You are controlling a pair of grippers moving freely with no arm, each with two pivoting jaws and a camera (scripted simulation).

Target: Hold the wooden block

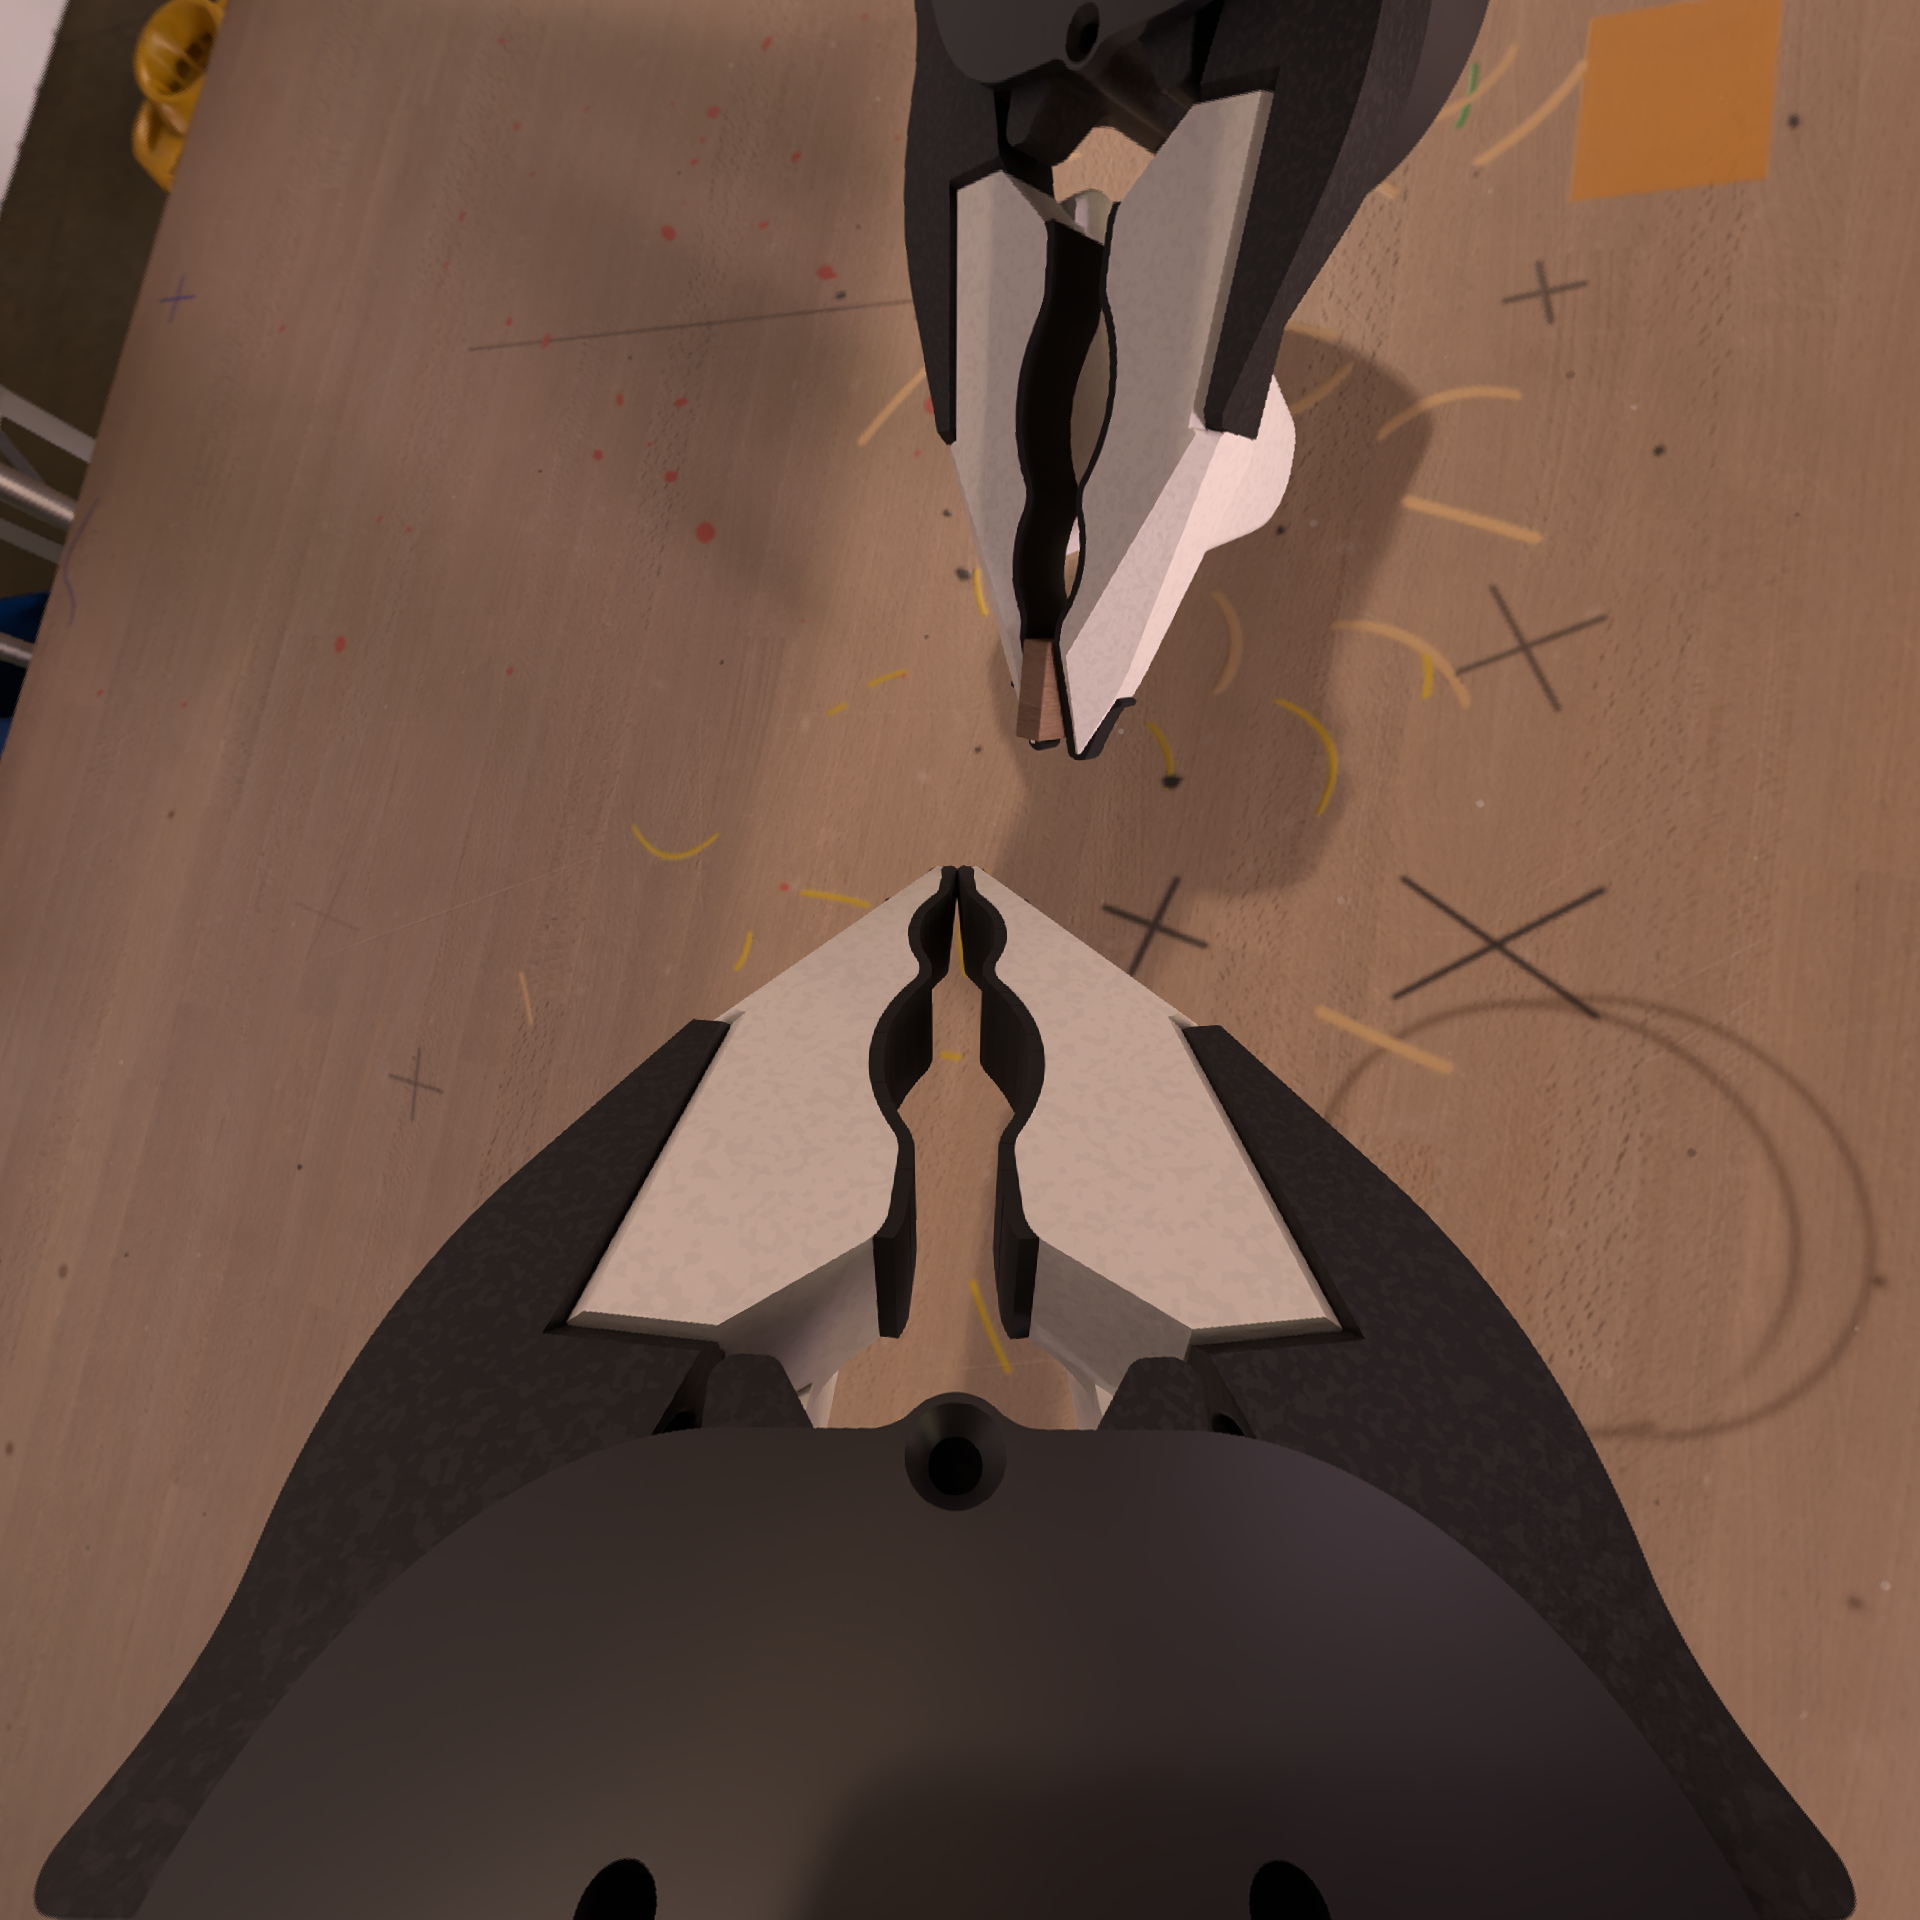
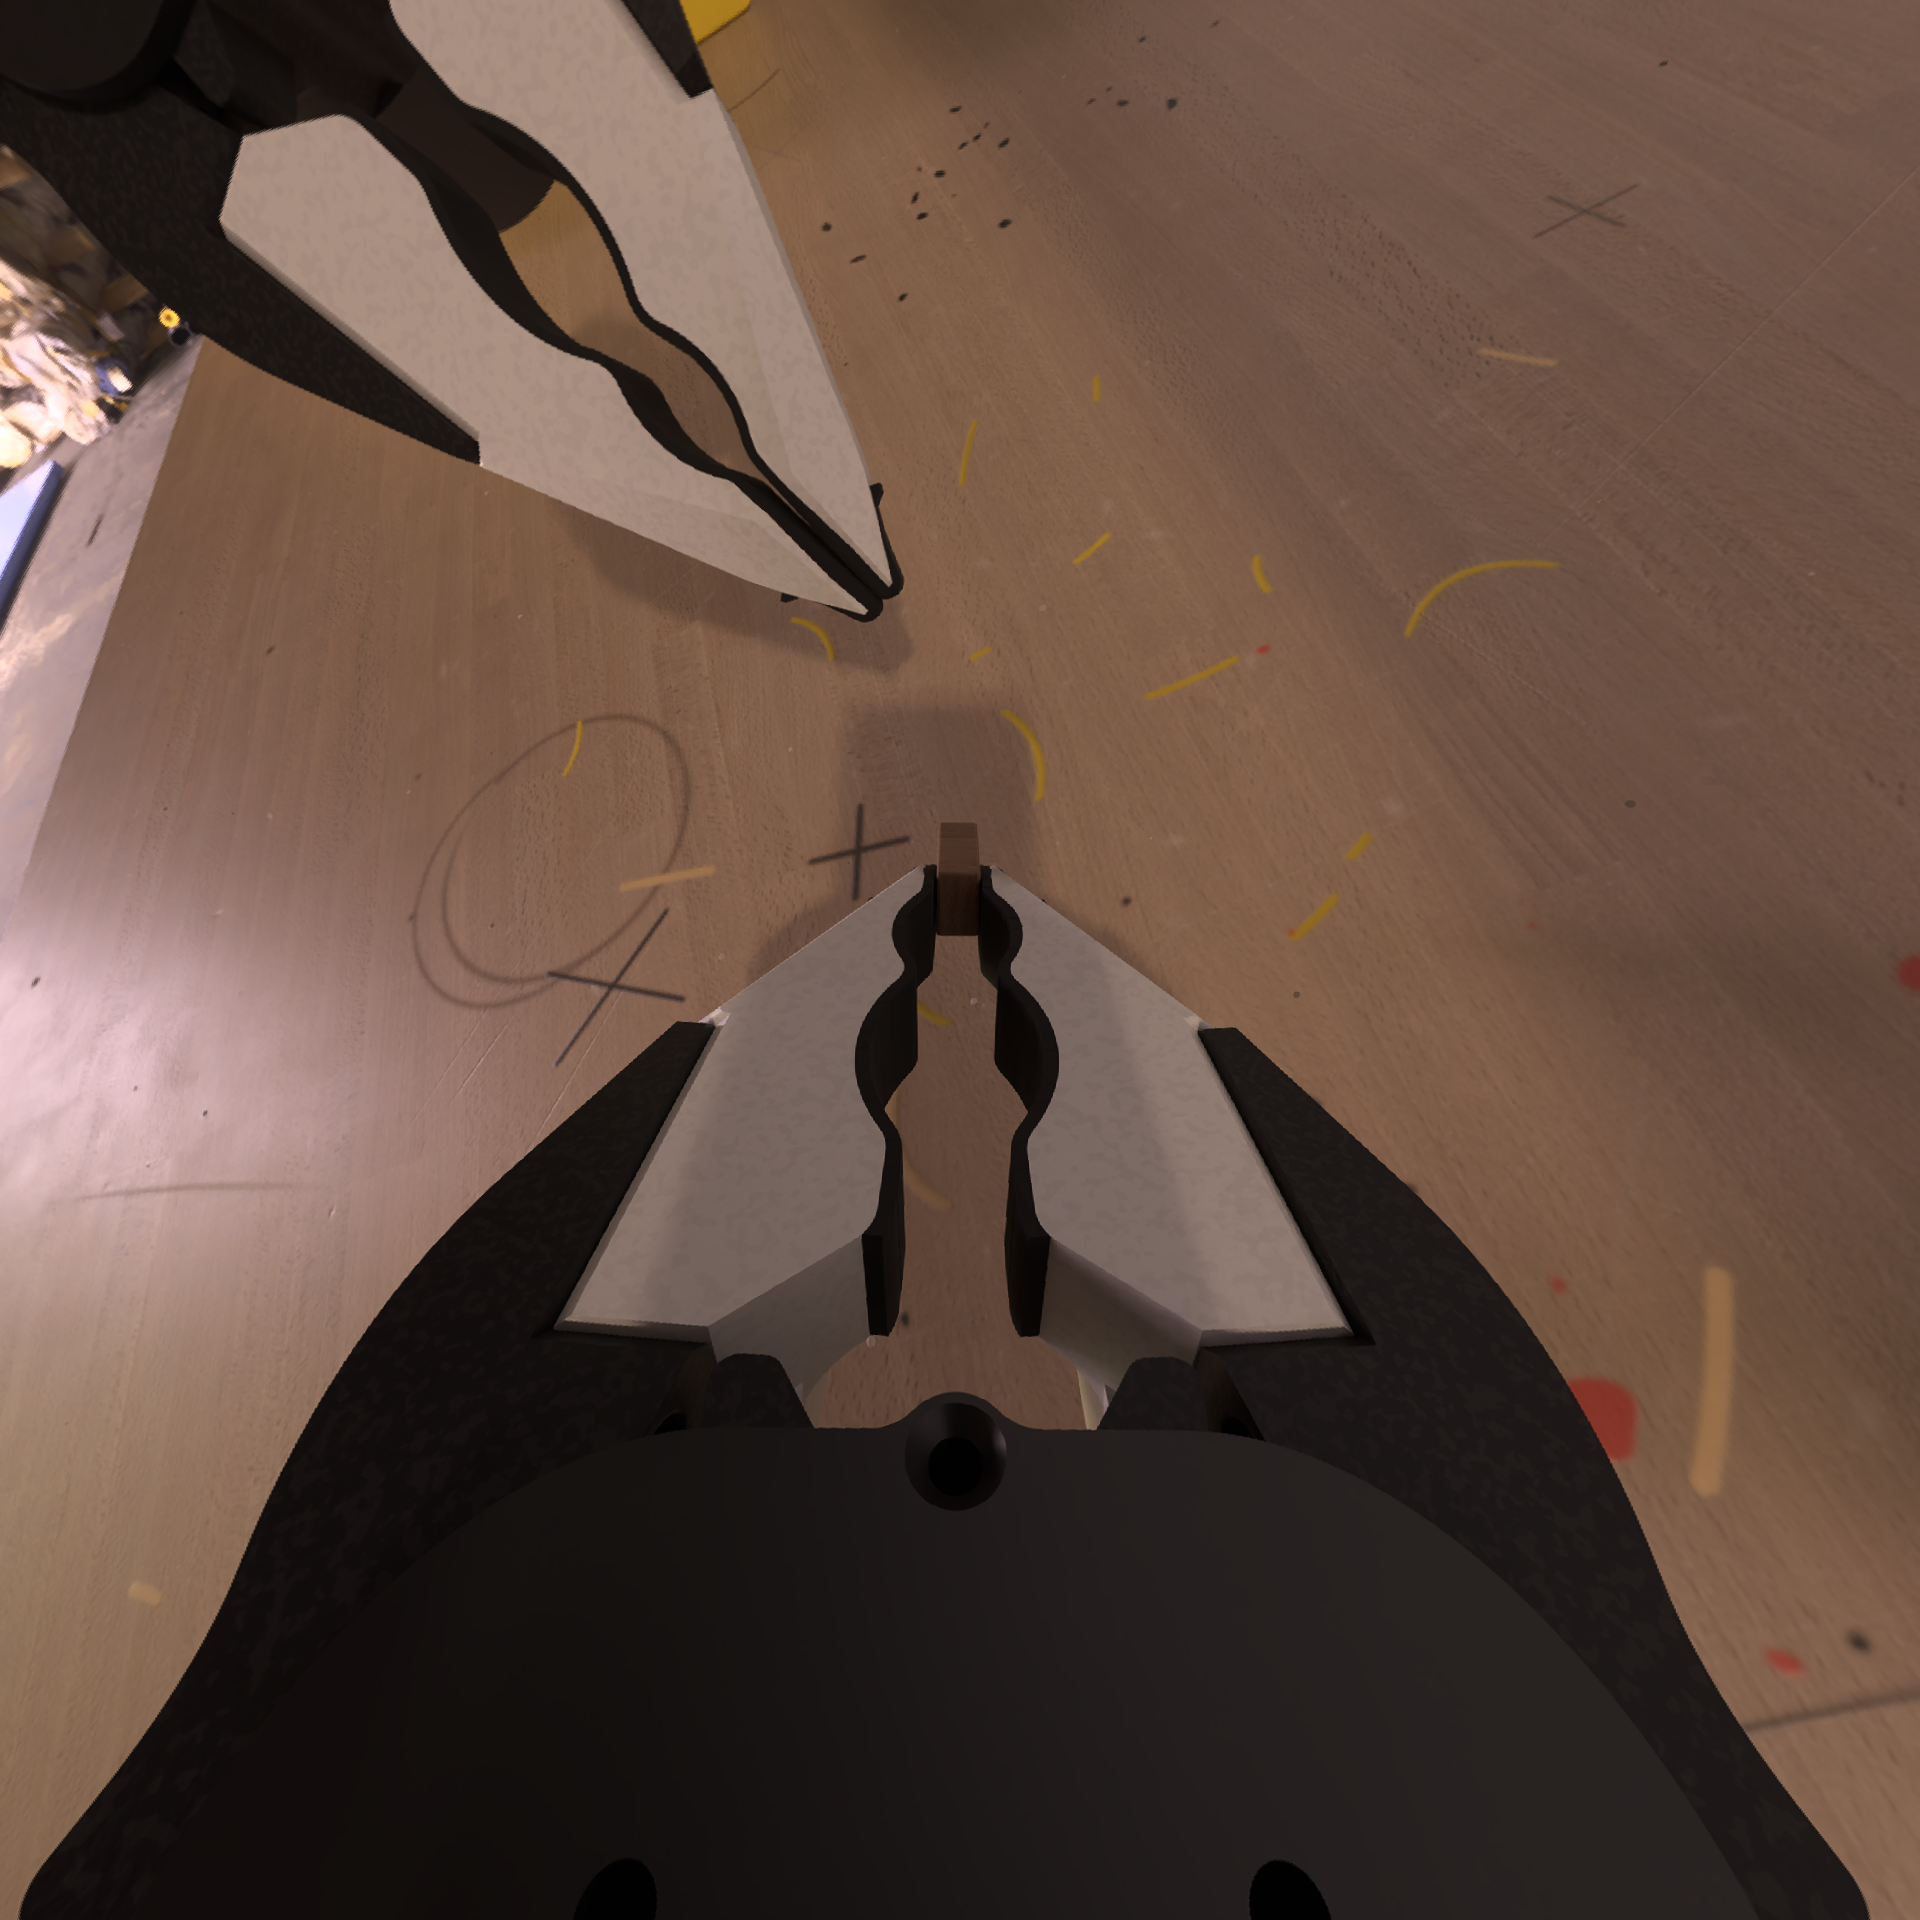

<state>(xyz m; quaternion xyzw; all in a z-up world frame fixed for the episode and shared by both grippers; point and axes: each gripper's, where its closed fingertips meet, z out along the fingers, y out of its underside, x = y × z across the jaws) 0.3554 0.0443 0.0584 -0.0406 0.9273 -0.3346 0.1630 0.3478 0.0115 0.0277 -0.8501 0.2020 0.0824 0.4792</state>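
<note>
The right gripper (image 2: 957,883) is clenched on the wooden block (image 2: 957,878), a small brown piece pinched between its very tips, with its far end poking out just past them and its near end sitting inside the first notch of the black pads. In the right wrist view the block is raised above the wooden table (image 2: 1351,312), and a soft square shadow lies on the boards just beyond it. The left gripper (image 1: 956,873) has its two tips pressed together with nothing between them, so it is clenched and empty. In the left wrist view the right gripper comes in from the far side, pointing back toward the near edge, and the block (image 1: 1039,707) shows as a small brown stub at its tips, a short gap away from the left gripper's own tips, the two not touching. In the right wrist view the left gripper (image 2: 878,597) enters from the far left and its closed tips end to the left of and beyond the block, apart from it. The table is marked with black crosses (image 1: 1496,940), a pencilled ring (image 2: 551,862), thin yellow strokes and red specks. An orange square (image 1: 1673,99) lies at the far right, and a yellow object (image 1: 171,88) sits at the far left edge.
</note>
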